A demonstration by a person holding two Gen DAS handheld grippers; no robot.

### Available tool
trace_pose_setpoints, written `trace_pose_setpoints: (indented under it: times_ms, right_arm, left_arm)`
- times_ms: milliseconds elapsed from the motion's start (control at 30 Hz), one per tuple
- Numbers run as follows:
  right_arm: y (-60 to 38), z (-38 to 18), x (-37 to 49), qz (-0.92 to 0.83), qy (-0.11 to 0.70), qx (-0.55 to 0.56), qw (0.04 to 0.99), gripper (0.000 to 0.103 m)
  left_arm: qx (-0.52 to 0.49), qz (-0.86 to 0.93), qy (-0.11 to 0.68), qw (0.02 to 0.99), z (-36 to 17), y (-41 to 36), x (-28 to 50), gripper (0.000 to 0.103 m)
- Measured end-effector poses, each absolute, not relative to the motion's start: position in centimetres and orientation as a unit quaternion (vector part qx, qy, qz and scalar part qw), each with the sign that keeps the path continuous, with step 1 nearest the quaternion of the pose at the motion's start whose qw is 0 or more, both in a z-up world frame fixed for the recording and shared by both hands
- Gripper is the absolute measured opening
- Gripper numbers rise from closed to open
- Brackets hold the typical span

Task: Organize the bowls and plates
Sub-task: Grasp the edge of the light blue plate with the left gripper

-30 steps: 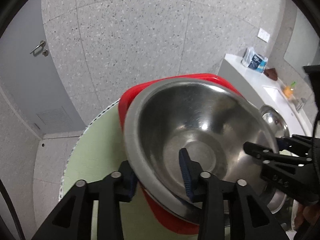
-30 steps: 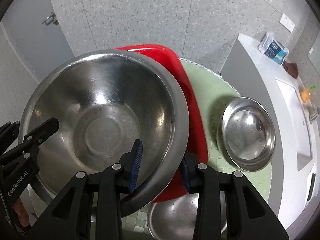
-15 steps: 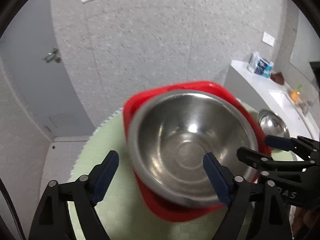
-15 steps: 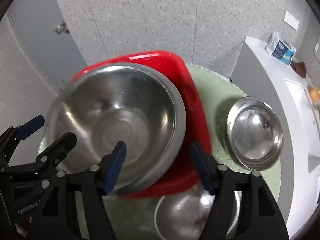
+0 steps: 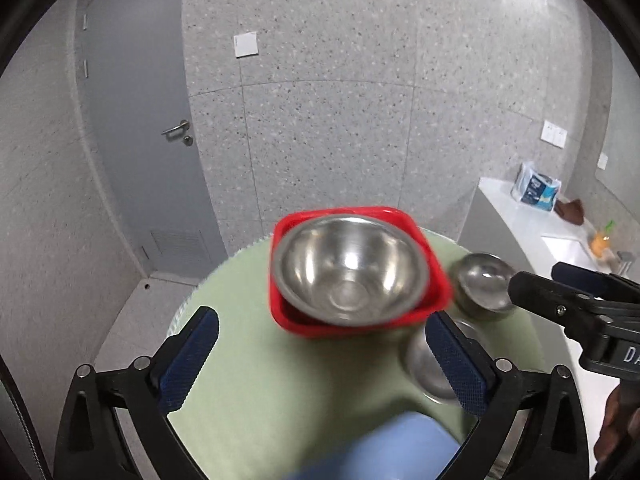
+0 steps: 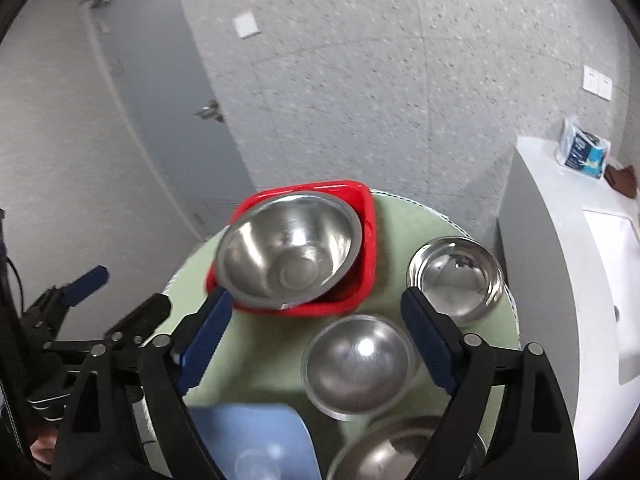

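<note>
A big steel bowl [image 5: 350, 270] sits in a red tray [image 5: 434, 276] at the middle of the left wrist frame, on a round green table [image 5: 248, 364]. The bowl fills most of the tray and its rim overhangs the tray's edge on the lower left in the right wrist frame (it sits a little tilted there).

The left claw [image 5: 320, 364] hangs over the table below the tray in the frame, its jaws opening and already wide apart, with nothing between the blue pads [image 5: 188, 364]. The right claw [image 6: 316, 336] is also opening, its pads [image 6: 206, 334] set wide, gripping nothing; in its frame the left pad tip lies just beside the big bowl's lower rim, though I cannot tell whether it touches. Each claw shows in the other's view: the right one at the right edge of the left wrist frame, the left one at the lower left of the right wrist frame.

Three more steel bowls stand on the table. One [image 6: 456, 278] is at the right of the tray, near the table edge. A second [image 6: 358, 366] sits lower centre, between the right claw's fingers in the frame but well beneath them. A third [image 6: 400, 448] is cut off by the bottom edge. A blue plate [image 6: 256, 440] lies at the bottom left of centre, blurred.
</note>
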State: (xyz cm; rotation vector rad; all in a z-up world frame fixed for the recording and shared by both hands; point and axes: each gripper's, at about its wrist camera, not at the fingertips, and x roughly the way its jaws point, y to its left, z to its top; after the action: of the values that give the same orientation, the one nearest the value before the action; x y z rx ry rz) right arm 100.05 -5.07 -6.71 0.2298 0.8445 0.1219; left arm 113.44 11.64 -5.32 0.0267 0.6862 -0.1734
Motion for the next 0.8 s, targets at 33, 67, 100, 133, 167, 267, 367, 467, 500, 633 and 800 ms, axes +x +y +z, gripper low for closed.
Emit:
trace_pose_setpoints:
  times_ms: [33, 67, 100, 133, 167, 267, 367, 467, 500, 633, 800]
  right_arm:
    - [-5.5, -6.5, 99.2, 0.067, 0.406, 0.113, 0.905, 0.09]
    - [-6.0, -6.2, 98.4, 0.072, 0.403, 0.112, 0.905, 0.09]
    - [-6.5, -6.1, 97.7, 0.074, 0.404, 0.111, 0.905, 0.091]
    - [-7.0, -6.1, 97.1, 0.074, 0.406, 0.11, 0.904, 0.091]
    - [-7.6, -6.1, 96.4, 0.077, 0.408, 0.111, 0.903, 0.091]
    - [-8.5, -6.7, 94.9, 0.085, 0.418, 0.108, 0.898, 0.091]
    - [-8.6, -7.6, 93.5, 0.1, 0.431, 0.105, 0.891, 0.091]
    - [-7.9, -9.1, 92.2, 0.115, 0.446, 0.101, 0.882, 0.091]
    - [-7.6, -9.6, 91.8, 0.121, 0.451, 0.1, 0.878, 0.091]
    - [-5.8, -11.6, 91.2, 0.145, 0.473, 0.081, 0.865, 0.091]
    - [-4.1, -12.8, 91.5, 0.157, 0.478, 0.051, 0.863, 0.091]
  left_arm:
    - [0.005, -0.085, 0.334, 0.939, -5.2, 11.1, 112.0, 0.102]
    - [0.0, -0.087, 0.333, 0.939, -5.1, 10.7, 110.9, 0.102]
    - [0.0, -0.084, 0.334, 0.939, -5.1, 10.2, 109.5, 0.102]
    - [0.002, -0.08, 0.337, 0.938, -5.4, 9.5, 108.2, 0.102]
    - [0.004, -0.078, 0.34, 0.937, -5.4, 9.4, 107.6, 0.102]
    - [0.007, -0.065, 0.353, 0.933, -6.1, 9.2, 104.7, 0.102]
    - [0.005, -0.039, 0.371, 0.928, -7.5, 10.1, 102.1, 0.102]
    - [-0.01, -0.015, 0.388, 0.921, -8.7, 11.2, 100.7, 0.102]
    - [-0.018, -0.001, 0.396, 0.918, -9.5, 11.8, 100.0, 0.102]
    - [-0.049, 0.031, 0.426, 0.903, -12.1, 13.2, 99.9, 0.102]
    - [-0.062, 0.055, 0.464, 0.882, -15.7, 14.2, 100.3, 0.089]
